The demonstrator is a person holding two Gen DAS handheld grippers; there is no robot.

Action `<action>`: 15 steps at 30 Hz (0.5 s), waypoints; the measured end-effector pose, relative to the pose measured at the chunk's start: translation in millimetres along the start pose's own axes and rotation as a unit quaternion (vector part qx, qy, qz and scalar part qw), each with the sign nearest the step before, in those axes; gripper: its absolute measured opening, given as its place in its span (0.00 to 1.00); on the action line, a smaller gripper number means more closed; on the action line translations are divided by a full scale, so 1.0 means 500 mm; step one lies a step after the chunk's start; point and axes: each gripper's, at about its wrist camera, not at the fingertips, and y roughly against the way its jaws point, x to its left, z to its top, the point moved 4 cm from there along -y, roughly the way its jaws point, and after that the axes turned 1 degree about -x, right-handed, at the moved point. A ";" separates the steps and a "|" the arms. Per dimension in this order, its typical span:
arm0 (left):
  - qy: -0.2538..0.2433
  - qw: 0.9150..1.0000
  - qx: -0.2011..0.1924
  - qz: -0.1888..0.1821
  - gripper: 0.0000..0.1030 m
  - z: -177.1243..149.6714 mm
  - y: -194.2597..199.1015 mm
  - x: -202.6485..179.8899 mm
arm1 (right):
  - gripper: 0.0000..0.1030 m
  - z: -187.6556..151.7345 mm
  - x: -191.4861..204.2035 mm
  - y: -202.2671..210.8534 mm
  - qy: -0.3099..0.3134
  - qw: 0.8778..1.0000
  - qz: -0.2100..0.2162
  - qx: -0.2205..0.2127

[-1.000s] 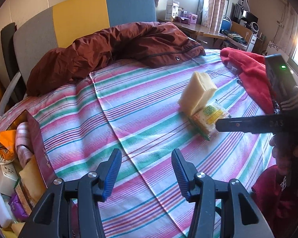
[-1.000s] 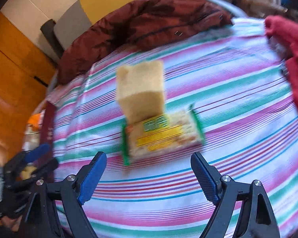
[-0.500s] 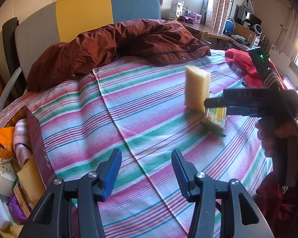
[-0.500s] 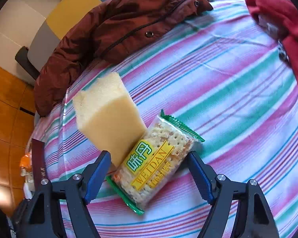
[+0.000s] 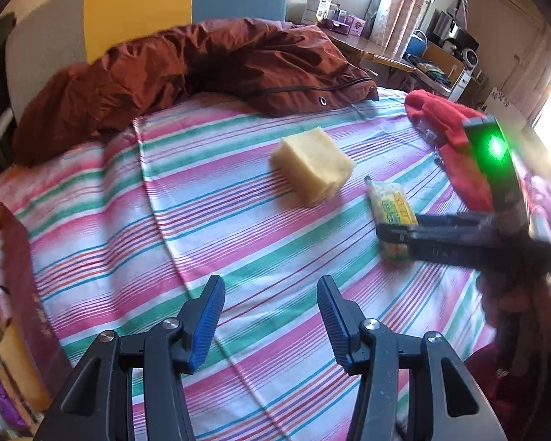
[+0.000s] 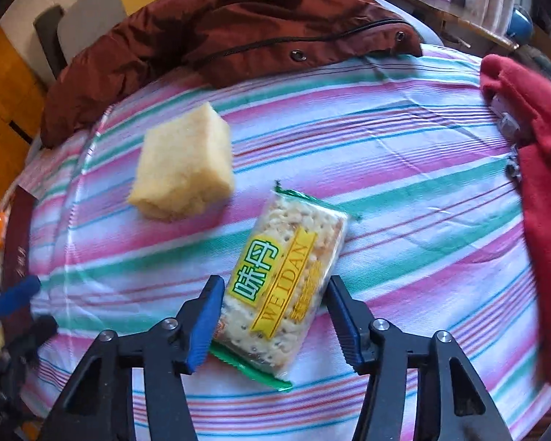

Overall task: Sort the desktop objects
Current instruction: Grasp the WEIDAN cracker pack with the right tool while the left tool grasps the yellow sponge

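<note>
Right hand-held gripper (image 6: 272, 316): jaws just closed in, pads pressing long sides of clear-wrapped green-and-yellow cracker packet (image 6: 286, 275) lying on striped bedsheet (image 6: 404, 191); light, brittle, slippery film; grip mid-length, gently; left hand-held gripper (image 5: 272, 319) part-open, empty.

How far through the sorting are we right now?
Done: snack packs already sit in the box at the left edge. In hand: the right gripper has just been closing on the cracker packet, its pads on the packet's sides, which still lies on the striped sheet. Left: the yellow sponge lies untouched, and the left gripper is open and empty.
</note>
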 end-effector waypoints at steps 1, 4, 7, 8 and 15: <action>0.005 1.000 0.002 -0.008 0.51 0.008 -0.004 -0.001 | 0.52 0.001 -0.006 -0.001 0.000 1.000 -0.004 0.001; 0.013 1.000 0.003 -0.019 0.51 0.041 -0.017 -0.012 | 0.52 0.002 -0.014 -0.002 0.001 1.000 -0.017 0.003; 0.008 1.000 -0.001 -0.017 0.51 0.075 -0.033 -0.026 | 0.51 -0.001 -0.016 -0.002 0.013 0.999 -0.033 0.005; 0.006 1.000 0.000 -0.015 0.52 0.091 -0.042 -0.033 | 0.51 -0.001 -0.014 -0.002 0.018 0.999 -0.037 0.006; 0.051 0.998 0.025 -0.039 0.55 0.170 -0.113 -0.050 | 0.50 0.000 -0.021 -0.001 0.016 0.999 -0.038 0.008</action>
